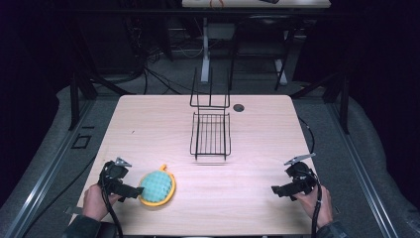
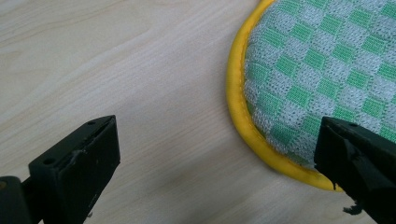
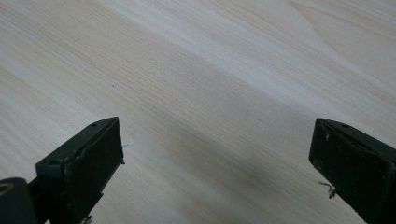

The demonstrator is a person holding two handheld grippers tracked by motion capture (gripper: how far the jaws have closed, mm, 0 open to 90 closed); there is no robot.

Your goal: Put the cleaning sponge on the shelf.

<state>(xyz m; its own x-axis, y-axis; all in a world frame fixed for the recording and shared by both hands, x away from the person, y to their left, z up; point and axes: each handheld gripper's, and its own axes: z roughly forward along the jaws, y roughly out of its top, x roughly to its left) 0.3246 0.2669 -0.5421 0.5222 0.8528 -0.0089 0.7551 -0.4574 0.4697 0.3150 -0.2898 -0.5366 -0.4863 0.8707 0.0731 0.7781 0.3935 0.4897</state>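
Currently both hands sit low at the near table [image 1: 148,124] edge, left gripper [image 1: 130,190] and right gripper [image 1: 277,189] pointing inward. Pad [image 1: 157,186]: round, woven green-white check, yellow piped rim, flat on pale woodgrain. Left jaws wide, 1 jaw over the pad's rim [image 2: 243,112]. Right jaws wide, holding nothing, over bare wood. Wire rack [image 1: 211,133] stands well beyond both.

The place looks like a lab or test room. A bare wooden worktop [image 1: 148,119] stands on grey floor [image 1: 163,79], dark curtains around. Loose cables [image 1: 148,74] run beneath another desk [image 1: 247,4] behind.
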